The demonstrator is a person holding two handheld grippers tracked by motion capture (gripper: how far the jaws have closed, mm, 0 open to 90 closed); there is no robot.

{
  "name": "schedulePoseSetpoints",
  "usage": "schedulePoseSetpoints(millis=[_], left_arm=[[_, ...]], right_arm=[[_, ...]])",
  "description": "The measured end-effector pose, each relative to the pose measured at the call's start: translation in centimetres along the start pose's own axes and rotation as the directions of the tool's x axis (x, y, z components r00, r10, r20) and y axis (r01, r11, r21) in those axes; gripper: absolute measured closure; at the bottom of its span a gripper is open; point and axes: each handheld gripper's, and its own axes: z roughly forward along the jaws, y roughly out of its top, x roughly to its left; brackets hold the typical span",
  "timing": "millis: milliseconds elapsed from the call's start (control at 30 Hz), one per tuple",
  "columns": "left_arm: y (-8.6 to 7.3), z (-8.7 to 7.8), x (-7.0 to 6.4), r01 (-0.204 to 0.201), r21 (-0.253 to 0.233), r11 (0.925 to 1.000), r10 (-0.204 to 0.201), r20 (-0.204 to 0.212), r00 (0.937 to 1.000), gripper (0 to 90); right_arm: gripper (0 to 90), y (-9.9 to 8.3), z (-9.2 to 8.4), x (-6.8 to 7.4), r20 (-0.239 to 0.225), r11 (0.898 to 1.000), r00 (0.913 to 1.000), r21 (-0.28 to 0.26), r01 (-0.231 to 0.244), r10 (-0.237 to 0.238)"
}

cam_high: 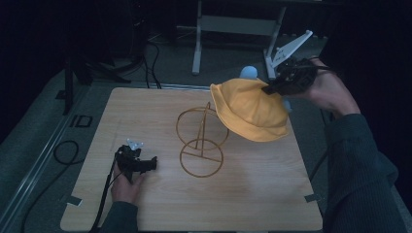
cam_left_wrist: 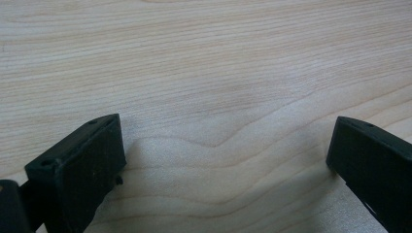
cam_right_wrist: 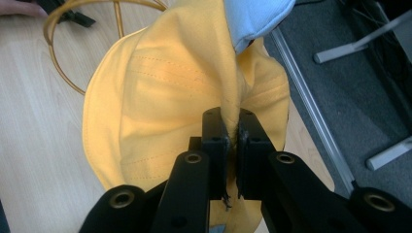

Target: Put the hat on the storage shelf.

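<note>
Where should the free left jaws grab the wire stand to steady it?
Judging by its pose, the upright post of the wire stand, just above the bottom ring, coming in level from the left gripper's side. The post is thin and bare there; the yellow hat, pinched by the right gripper, hangs over the far right side, so the near left side stays clear.

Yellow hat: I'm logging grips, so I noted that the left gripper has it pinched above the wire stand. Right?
Not quite: the right gripper pinches the hat, as the right gripper view shows. The left gripper rests open on the table, beside the stand.
</note>
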Motion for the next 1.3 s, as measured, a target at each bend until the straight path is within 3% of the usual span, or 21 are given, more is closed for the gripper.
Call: schedulePoseSetpoints(millis=[300,667,1100,1300], left_arm=[[0.0,0.0,0.0,0.001,-0.001,1.0000,-0.001,0.000,1.0000,0.4],[0.0,0.0,0.0,0.002,0.000,1.0000,-0.002,0.000,1.0000,0.4],[0.0,0.0,0.0,0.003,-0.002,1.0000,-0.003,0.000,1.0000,0.4],[0.0,0.0,0.0,0.004,-0.003,1.0000,-0.004,0.001,1.0000,0.4]], right_arm=[[84.7,2.2,0.3,1.0,-0.014,0.999,0.9989,-0.017,0.045,-0.045],[84.7,3.4,-0.3,1.7,-0.014,0.996,0.9972,-0.041,0.073,-0.073],[84.7,6.4,1.8,3.2,-0.049,0.991,0.9907,-0.049,0.125,-0.127],[84.6,7.7,3.7,4.0,-0.069,0.988,0.9855,-0.039,0.152,-0.155]])
